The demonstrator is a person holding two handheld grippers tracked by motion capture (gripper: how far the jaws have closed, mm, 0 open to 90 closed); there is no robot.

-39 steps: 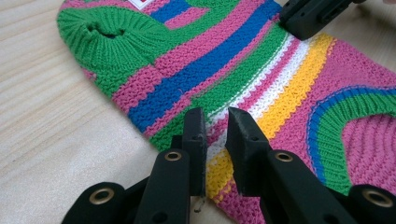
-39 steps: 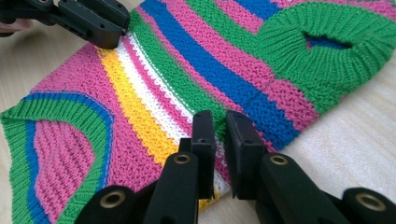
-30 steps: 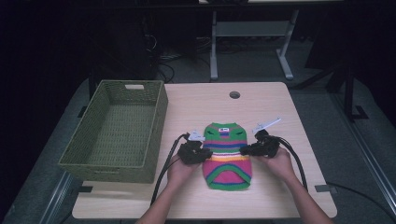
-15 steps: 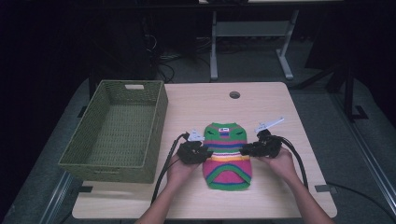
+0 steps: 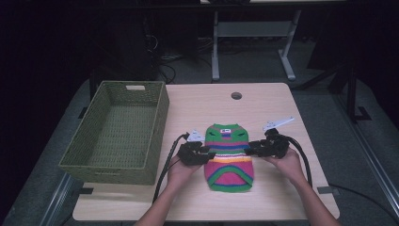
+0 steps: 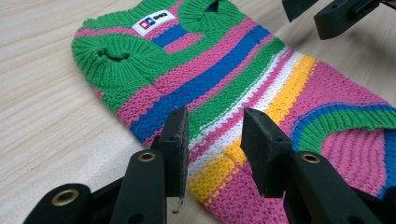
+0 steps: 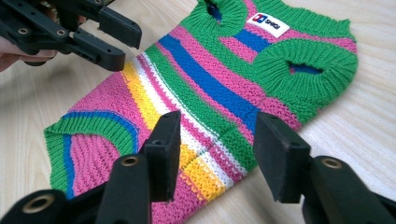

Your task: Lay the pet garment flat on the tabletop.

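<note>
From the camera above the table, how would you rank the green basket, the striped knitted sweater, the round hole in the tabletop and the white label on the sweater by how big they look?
1. Green basket
2. Striped knitted sweater
3. Round hole in the tabletop
4. White label, though hole and label both look tiny, so that order is unsure.
</note>
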